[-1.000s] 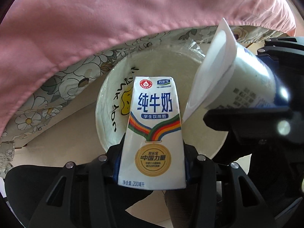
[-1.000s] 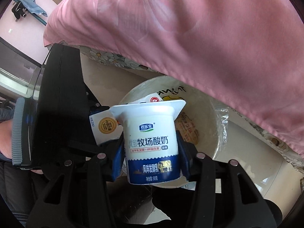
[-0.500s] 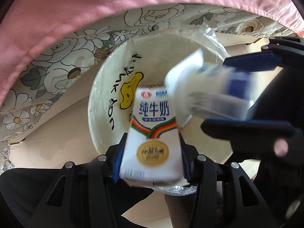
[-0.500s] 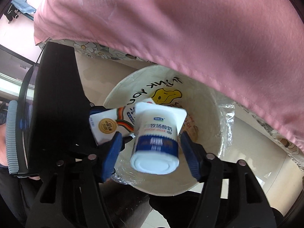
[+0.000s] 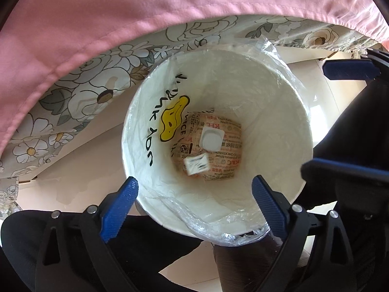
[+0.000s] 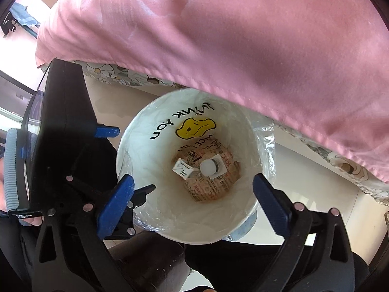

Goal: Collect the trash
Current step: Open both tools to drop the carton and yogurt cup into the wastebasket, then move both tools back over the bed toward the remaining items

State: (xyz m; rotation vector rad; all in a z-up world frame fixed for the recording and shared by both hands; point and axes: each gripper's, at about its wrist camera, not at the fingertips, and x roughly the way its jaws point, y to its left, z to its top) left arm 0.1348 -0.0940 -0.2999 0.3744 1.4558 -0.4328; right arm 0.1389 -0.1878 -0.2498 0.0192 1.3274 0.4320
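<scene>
White round bin (image 5: 279, 126) holds boxy carton (image 5: 196, 167), cylindrical cup (image 5: 211, 138).

The white bin (image 6: 155, 204) has "THANK YOU" handwritten-style in black on its inner wall, right by a yellow smiley blob (image 6: 195, 127), with "NICE" starting just below it; the rest of that line is hidden. Down at the bottom there's a KFC paper wrapper (image 5: 226, 163) with "KFC" and "CHICKEN RIGHT" readable, plus Chinese print too small to make out.
</scene>
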